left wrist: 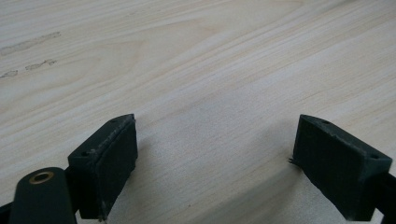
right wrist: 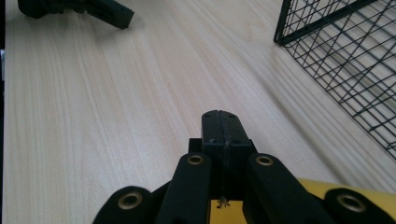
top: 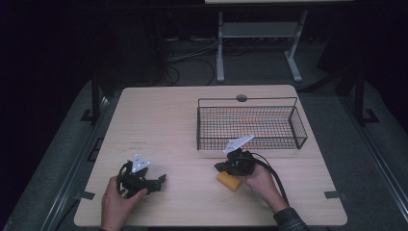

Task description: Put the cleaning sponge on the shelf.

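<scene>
The high view takes in the whole worktop [top: 168, 115]: a black wire basket [top: 250, 126] at its far right part, a yellow block [top: 229, 181] lying nearer the person than the basket, and a hand on each tool. The right claw [top: 222, 167] sits just beside the block, between it and the basket's near wall. The left claw [top: 161, 179] rests well apart from the basket, toward the near left of the worktop.

The right gripper view shows what the high view cannot: the right claw [right wrist: 222, 126] has its jaws pressed together with nothing between them, and a strip of the yellow block [right wrist: 322, 187] lies under the linkage, behind the jaw tips. It also catches the basket's corner [right wrist: 327, 28] and the left claw [right wrist: 122, 16] far off.

The left gripper view shows the left claw [left wrist: 215, 154] with jaws wide apart over bare wood.

The basket holds nothing that can be seen through its mesh.

The block's long axis runs slantwise, one end toward the basket's left corner.
</scene>
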{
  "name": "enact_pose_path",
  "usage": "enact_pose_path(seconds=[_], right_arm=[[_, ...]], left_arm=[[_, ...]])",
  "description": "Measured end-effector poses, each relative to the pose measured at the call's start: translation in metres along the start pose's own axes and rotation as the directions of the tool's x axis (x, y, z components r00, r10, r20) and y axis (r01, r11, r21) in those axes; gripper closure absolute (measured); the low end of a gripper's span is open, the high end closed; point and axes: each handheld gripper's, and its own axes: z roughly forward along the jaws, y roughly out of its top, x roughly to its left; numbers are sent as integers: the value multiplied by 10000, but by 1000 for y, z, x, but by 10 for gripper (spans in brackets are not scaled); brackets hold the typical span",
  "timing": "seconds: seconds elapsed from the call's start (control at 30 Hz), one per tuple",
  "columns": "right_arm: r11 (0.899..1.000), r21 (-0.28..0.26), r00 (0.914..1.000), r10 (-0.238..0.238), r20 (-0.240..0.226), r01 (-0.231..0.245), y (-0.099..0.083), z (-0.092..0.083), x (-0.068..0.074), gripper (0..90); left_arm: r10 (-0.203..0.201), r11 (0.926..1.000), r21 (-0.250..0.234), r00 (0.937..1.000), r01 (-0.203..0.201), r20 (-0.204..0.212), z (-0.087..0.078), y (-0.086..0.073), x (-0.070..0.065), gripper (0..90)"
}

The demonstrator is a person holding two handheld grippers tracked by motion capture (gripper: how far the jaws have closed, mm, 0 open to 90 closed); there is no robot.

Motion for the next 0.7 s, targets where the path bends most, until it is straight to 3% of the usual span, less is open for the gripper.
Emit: enact_pose_path(seconds=[0.3, 0.7], right_arm=[[9995, 317, 10000, -19, -45, 20, -3, 4, 1, 896], [9987, 514, 10000, -12, 12, 12, -12, -4, 1, 896]], left_arm=[[-11, 10000, 5, 10000, 11, -6, 0, 0, 0, 130], [-14, 10000, 5, 10000, 14, -8, 0, 0, 0, 131]])
